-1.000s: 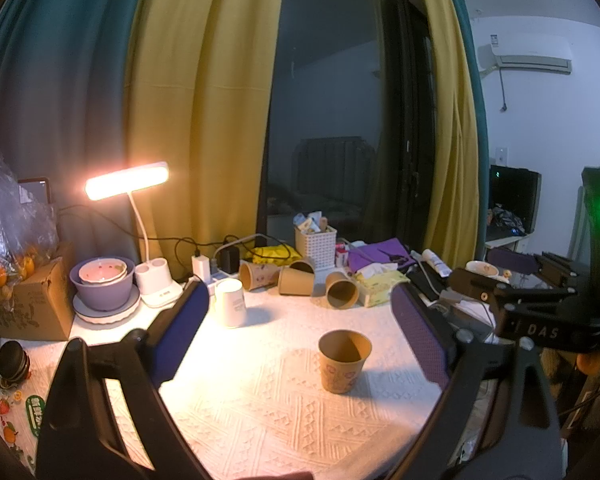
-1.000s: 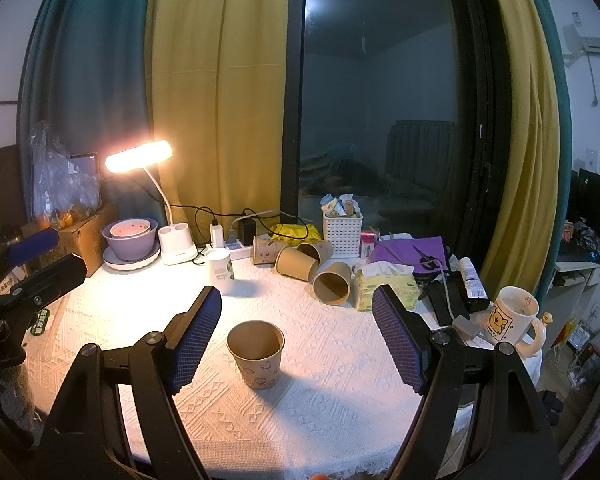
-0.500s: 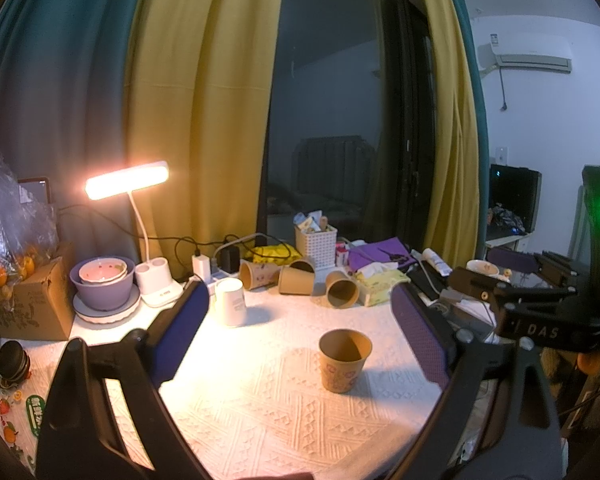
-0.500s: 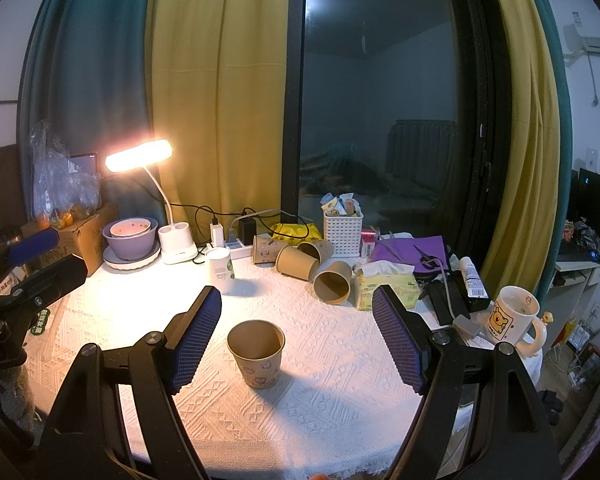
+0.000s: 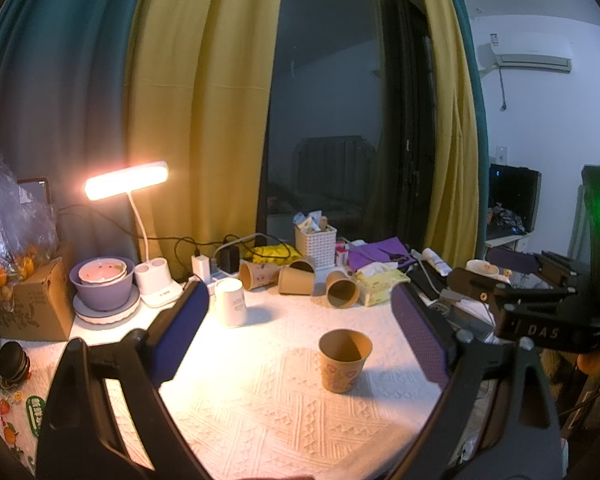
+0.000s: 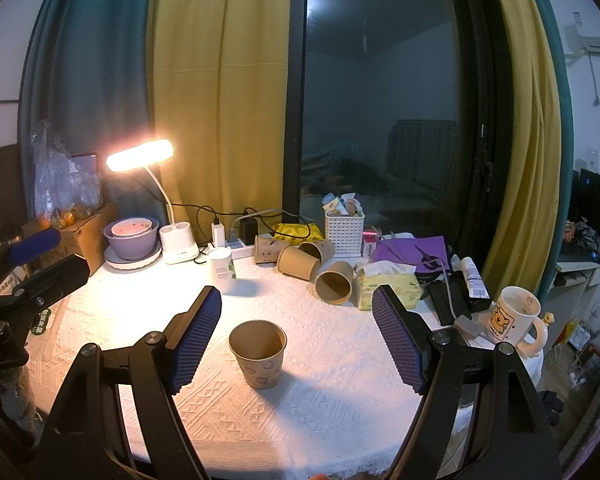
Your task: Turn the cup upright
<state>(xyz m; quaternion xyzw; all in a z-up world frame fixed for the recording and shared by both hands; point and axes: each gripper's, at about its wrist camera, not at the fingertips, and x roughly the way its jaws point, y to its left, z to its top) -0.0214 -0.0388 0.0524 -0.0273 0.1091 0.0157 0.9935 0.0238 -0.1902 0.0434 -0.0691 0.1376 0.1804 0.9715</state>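
Observation:
A brown paper cup (image 5: 344,360) stands upright with its mouth up on the white tablecloth (image 5: 260,412); it also shows in the right wrist view (image 6: 259,353). My left gripper (image 5: 300,328) is open and empty, with the cup ahead between its fingers, nearer the right one. My right gripper (image 6: 296,332) is open and empty, with the cup ahead between its fingers, nearer the left one. Neither touches the cup. The right gripper's body (image 5: 540,312) shows at the right of the left wrist view. The left gripper's body (image 6: 24,276) shows at the left of the right wrist view.
Several brown paper cups (image 6: 334,282) lie on their sides at the back, by a white basket (image 6: 344,232) and a tissue pack (image 6: 388,284). A white cup (image 6: 221,266), lit desk lamp (image 6: 140,156), purple bowl (image 6: 132,236), cardboard box (image 5: 24,300) and bear mug (image 6: 514,316) surround the cloth.

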